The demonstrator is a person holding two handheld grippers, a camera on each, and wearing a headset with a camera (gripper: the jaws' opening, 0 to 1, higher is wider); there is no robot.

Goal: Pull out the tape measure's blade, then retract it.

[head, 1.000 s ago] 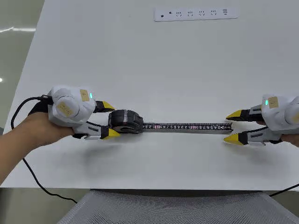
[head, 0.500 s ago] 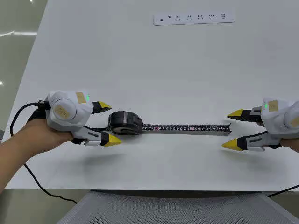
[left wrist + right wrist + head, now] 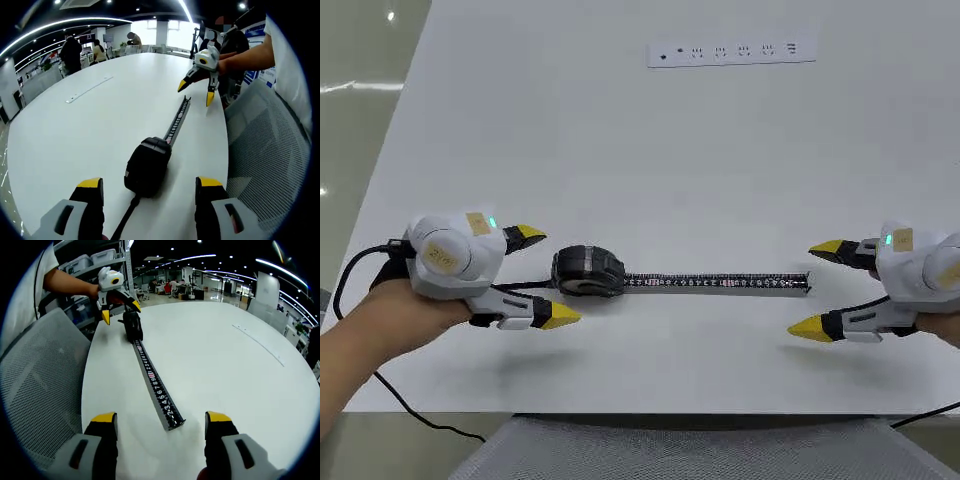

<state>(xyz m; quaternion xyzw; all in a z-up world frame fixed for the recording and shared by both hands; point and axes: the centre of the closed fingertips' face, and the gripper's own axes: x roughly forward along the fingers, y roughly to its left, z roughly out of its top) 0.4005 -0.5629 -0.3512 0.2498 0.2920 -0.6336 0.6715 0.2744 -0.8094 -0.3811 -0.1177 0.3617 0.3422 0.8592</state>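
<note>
Facing the tape measure case, my spread left hand-held gripper is the nearer one. The blade runs from the case toward my spread right hand-held gripper.

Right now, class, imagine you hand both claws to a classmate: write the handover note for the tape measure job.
Left claw: open, with the black rounded tape measure case lying between its jaws, not gripped.
Right claw: open, at the free end of the dark numbered blade, not holding it.
Things: case and blade lie on the white table, with the blade stretched straight out toward the right claw.
Done: blade pulled out.
Left: retract the blade into the case.
</note>
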